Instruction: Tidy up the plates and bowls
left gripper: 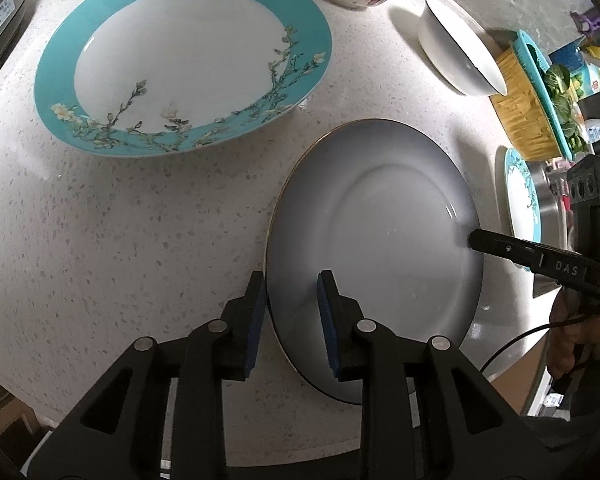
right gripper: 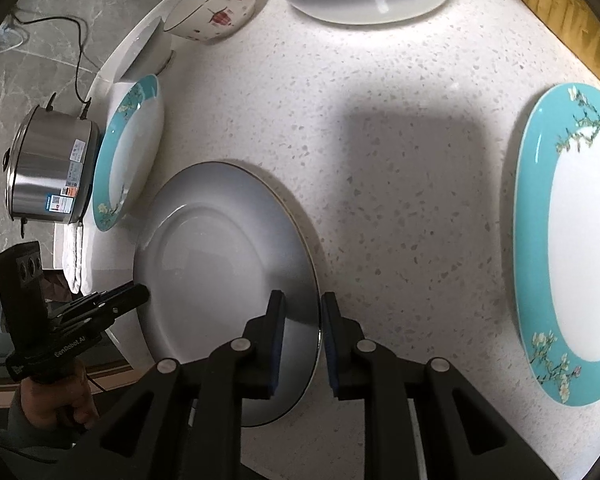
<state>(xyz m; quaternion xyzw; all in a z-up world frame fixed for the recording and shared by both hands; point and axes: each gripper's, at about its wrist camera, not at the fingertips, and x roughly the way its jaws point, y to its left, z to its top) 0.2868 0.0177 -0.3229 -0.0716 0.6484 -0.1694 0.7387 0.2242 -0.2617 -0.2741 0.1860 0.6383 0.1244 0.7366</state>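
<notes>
The round grey plate with a gilt rim [left gripper: 374, 248] lies flat on the speckled white table [left gripper: 140, 220]. The left tool [left gripper: 292, 320] and right tool [right gripper: 302, 334] straddle opposite rim edges, both narrowly parted and not yet clamped.

The left gripper [left gripper: 292, 316] fills the lower centre of its own view, jaws parted, blue pads [left gripper: 326, 320] facing each other. The right gripper [right gripper: 302, 334] sits likewise at lower centre, jaws parted. A hand [left gripper: 584, 340] grips its handle at the right edge.
</notes>
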